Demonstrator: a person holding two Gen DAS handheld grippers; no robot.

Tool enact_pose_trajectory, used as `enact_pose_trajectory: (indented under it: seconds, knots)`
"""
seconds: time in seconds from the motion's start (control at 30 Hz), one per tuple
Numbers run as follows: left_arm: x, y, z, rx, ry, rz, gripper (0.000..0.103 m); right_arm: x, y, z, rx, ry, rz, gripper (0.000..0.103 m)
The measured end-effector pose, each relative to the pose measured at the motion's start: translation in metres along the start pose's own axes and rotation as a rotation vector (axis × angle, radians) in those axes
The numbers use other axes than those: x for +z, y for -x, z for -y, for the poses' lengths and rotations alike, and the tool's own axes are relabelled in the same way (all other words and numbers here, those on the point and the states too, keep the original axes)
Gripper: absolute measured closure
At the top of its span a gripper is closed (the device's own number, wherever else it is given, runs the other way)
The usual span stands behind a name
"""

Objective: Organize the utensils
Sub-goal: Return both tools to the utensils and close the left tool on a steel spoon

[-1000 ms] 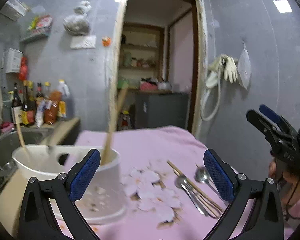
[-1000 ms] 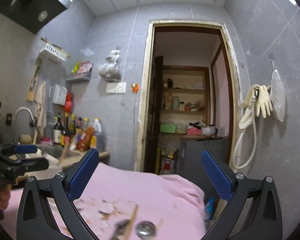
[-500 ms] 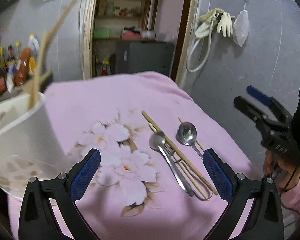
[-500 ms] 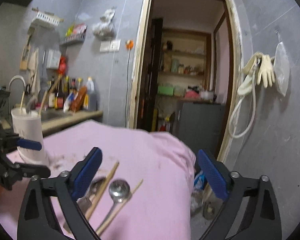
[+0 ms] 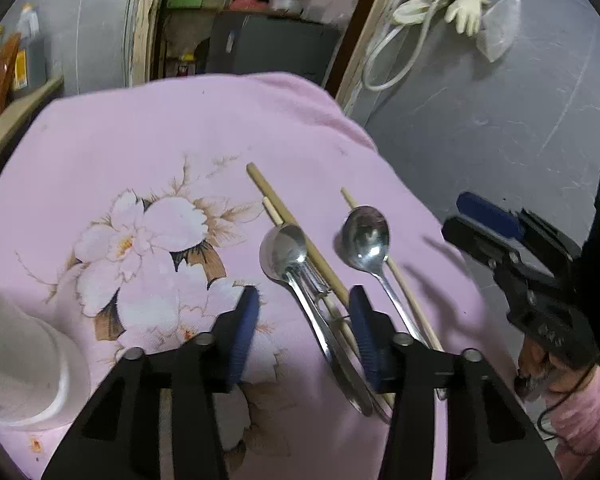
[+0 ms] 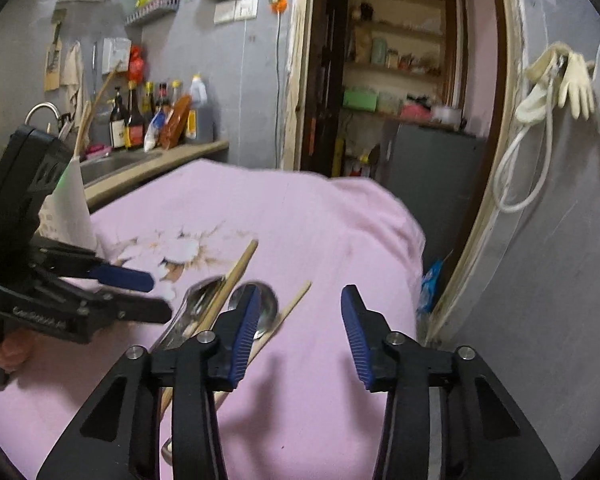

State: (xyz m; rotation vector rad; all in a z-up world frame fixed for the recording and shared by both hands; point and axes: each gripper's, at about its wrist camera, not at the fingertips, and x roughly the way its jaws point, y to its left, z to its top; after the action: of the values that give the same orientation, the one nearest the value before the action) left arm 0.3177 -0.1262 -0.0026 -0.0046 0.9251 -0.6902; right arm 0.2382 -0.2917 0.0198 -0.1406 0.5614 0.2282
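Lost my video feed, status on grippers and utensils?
Left gripper and right gripper closing, nothing held. Steel spoons and wooden chopsticks loose on pink cloth. Nothing blocking.

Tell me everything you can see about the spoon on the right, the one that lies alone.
The right spoon looks like shiny metal, with an oval bowl facing up and a thin handle running toward the camera. It lies flat on the pink cloth, its bowl resting over a thin chopstick that runs along its handle. It is apart from the other spoon. No tool touches it.
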Motion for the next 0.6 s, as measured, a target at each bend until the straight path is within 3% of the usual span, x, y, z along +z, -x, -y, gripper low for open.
enact_pose_trajectory:
  seconds: [0.13, 0.3, 0.6]
  knots:
    - [0.005, -0.011, -0.014, -0.039, 0.072, -0.048, 0.079, -0.002, -0.010, -0.001, 0.046, -0.009, -0.070, 0.070]
    - [0.011, -0.010, -0.027, -0.071, 0.126, -0.050, 0.093, -0.003, -0.017, -0.011, 0.058, 0.030, -0.120, 0.074]
    - [0.010, 0.001, -0.053, -0.118, 0.204, -0.052, 0.096, -0.008, -0.027, -0.015, 0.074, 0.034, -0.196, 0.074]
